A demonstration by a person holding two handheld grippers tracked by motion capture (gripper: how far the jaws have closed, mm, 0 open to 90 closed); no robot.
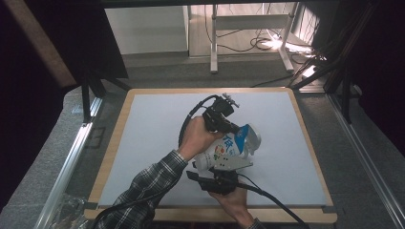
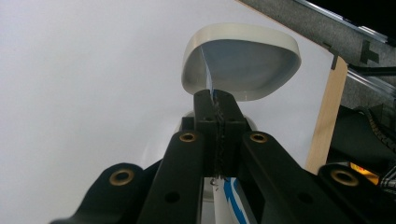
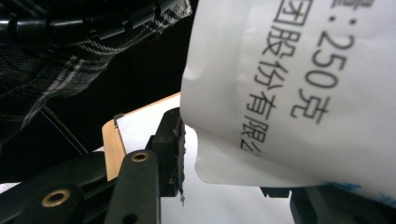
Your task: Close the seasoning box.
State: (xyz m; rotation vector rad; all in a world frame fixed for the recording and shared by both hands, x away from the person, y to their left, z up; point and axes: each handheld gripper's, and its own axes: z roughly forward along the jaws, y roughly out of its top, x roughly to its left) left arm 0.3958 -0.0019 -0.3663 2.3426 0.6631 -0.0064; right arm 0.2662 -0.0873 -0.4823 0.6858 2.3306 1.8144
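Note:
A white pouch [image 1: 230,145] with blue and coloured print lies tilted above the middle of the white board [image 1: 153,124]. Its open mouth [image 1: 252,137] points right. My left gripper [image 1: 236,129] comes in from the upper left, shut on the thin rim of that mouth. In the left gripper view the jaws [image 2: 217,100] pinch the blue-white edge, and the rounded opening [image 2: 240,70] spreads beyond them. My right gripper [image 1: 216,166] reaches up from the near side and is shut on the pouch's lower end. The printed pouch wall [image 3: 289,93] sits between its jaws [image 3: 229,172].
The board has a wooden border [image 1: 210,214] and rests on grey carpet. A metal rail [image 1: 67,167] runs along the left. Desk legs [image 1: 213,43] and cables [image 1: 248,45] stand beyond the far edge. Dark frames [image 1: 344,81] rise at the right.

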